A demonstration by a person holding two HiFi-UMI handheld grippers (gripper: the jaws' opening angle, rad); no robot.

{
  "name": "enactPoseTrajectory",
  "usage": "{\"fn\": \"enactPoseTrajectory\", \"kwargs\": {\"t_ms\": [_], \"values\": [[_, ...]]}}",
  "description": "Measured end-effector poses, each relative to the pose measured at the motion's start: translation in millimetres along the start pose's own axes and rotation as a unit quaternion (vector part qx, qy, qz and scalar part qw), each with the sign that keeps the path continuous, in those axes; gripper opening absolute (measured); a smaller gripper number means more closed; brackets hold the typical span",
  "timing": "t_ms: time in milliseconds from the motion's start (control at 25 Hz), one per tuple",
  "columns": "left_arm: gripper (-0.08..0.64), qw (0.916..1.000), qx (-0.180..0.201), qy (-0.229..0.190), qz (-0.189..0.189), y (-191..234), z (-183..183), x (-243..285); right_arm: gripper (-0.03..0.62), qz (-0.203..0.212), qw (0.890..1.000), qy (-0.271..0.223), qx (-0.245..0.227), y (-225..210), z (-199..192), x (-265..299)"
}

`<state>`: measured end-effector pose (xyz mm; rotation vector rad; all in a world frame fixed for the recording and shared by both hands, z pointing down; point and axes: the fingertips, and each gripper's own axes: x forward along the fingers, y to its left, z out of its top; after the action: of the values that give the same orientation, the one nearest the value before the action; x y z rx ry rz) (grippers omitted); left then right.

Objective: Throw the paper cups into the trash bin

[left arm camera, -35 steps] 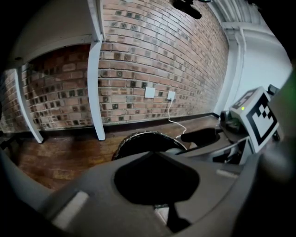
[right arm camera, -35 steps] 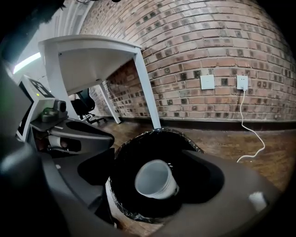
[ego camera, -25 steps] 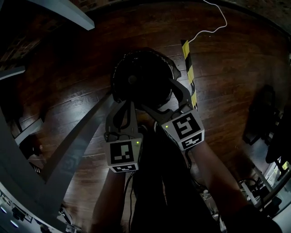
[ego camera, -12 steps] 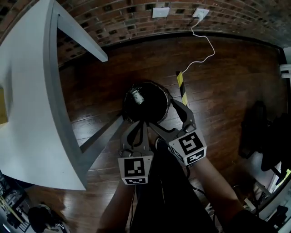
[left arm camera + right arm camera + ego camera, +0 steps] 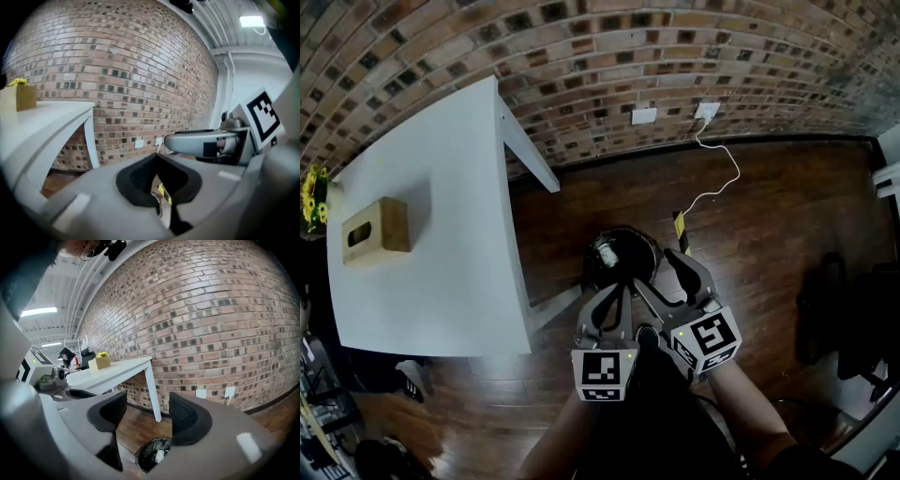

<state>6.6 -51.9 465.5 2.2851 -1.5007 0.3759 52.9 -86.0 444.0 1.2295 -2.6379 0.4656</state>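
L gripper [image 5: 614, 291] jaws clenched tip-to-tip, empty. R gripper [image 5: 661, 272] jaws apart, have just been closing, nothing btwn them. Paper cup [image 5: 603, 251] lies inside trash bin [image 5: 645, 246], below & just ahead of both jaws.

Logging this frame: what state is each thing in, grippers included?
Bin: upright, open-topped.
Cup: inside the bin.
Left gripper: shut, empty.
Right gripper: open, fingers have just been closing, nothing between them.
Tissue box: lying flat on the table.
Cable: plugged into the wall socket.
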Motion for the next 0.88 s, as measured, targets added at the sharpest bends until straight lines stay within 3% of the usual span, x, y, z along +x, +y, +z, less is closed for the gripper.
{"fn": "enactPoseTrajectory", "kwargs": {"t_ms": [200, 360, 480, 720, 880], "values": [[0.005, 0.9997, 0.006, -0.023, -0.004, -11, 47, -28, 0.15, 0.012, 0.998, -0.047, -0.044, 28, 69, -29], [0.005, 0.9987, 0.014, -0.048, 0.001, -11, 84, -45, 0.112, 0.015, 0.995, -0.077, -0.067, 39, 111, -43], [0.005, 0.9985, 0.0, -0.055, -0.003, -18, 103, -61, 0.029, -0.002, 0.993, -0.096, -0.065, 40, 131, -61], [0.005, 0.9975, 0.0, -0.071, 0.0, -25, 127, -92, 0.009, -0.005, 0.994, -0.097, -0.058, 43, 147, -84], [0.005, 0.9974, -0.002, -0.073, -0.001, -26, 131, -103, 0.008, 0.009, 0.992, -0.096, -0.084, 53, 157, -92]]}}
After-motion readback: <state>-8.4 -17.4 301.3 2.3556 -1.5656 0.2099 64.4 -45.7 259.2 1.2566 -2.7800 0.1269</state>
